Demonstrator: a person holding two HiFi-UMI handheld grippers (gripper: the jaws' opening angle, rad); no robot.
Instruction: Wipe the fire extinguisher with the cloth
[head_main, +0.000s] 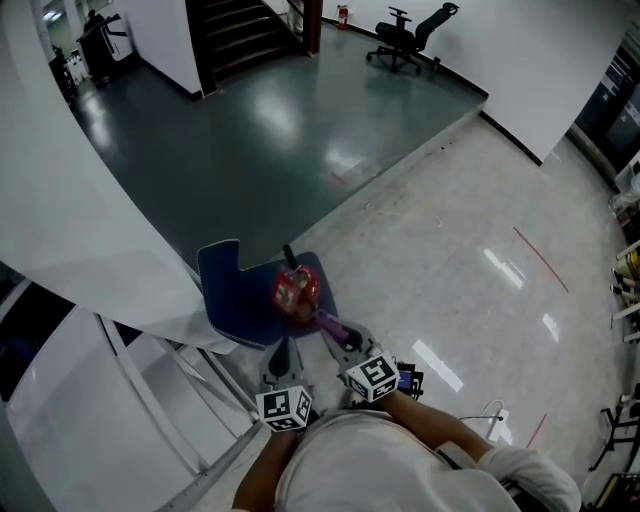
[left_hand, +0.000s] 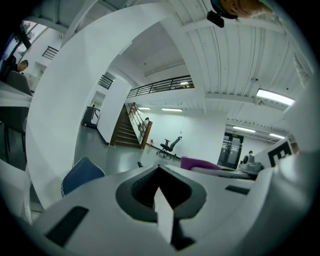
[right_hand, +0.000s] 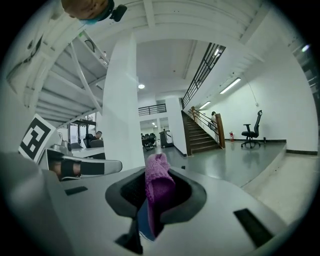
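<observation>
A red fire extinguisher lies on a blue chair seat just ahead of me. My right gripper is shut on a purple cloth, whose free end sits just short of the extinguisher's near side. In the right gripper view the cloth stands pinched between the jaws of the right gripper. My left gripper hovers near the chair's front edge, beside the right one. In the left gripper view, the left gripper is shut with nothing in it; the extinguisher is hidden there, though the chair and cloth show.
A white curved wall and slanted white beams close in the left side. Dark floor leads to a staircase and a black office chair. A cable lies on the pale floor at right.
</observation>
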